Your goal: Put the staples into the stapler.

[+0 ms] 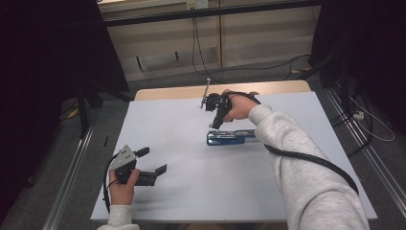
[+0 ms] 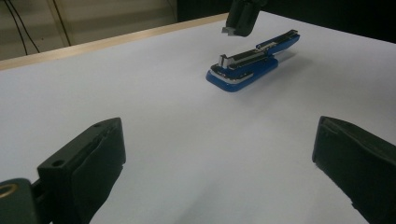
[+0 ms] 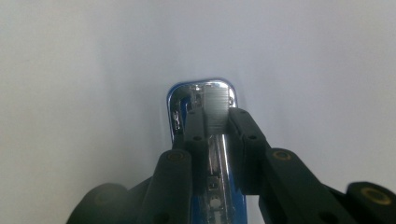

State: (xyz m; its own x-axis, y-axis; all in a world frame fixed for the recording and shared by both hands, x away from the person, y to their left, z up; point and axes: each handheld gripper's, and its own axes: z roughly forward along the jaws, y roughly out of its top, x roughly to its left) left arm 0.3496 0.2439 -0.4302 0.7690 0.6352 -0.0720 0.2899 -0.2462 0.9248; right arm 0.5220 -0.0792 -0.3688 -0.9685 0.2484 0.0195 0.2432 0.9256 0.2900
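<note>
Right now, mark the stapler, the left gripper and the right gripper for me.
stapler (image 2: 245, 70): left gripper view, on its metal staple rail.
left gripper (image 1: 152, 160): high view, midway between its open jaws.
right gripper (image 3: 215, 140): right gripper view, midway between the fingertips, above the stapler.

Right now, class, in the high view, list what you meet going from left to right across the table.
Left hand-held gripper, jaws open, near the left edge → right hand-held gripper, pointing down over the stapler's left end → blue stapler → grey sleeve of the person's right arm.
</note>
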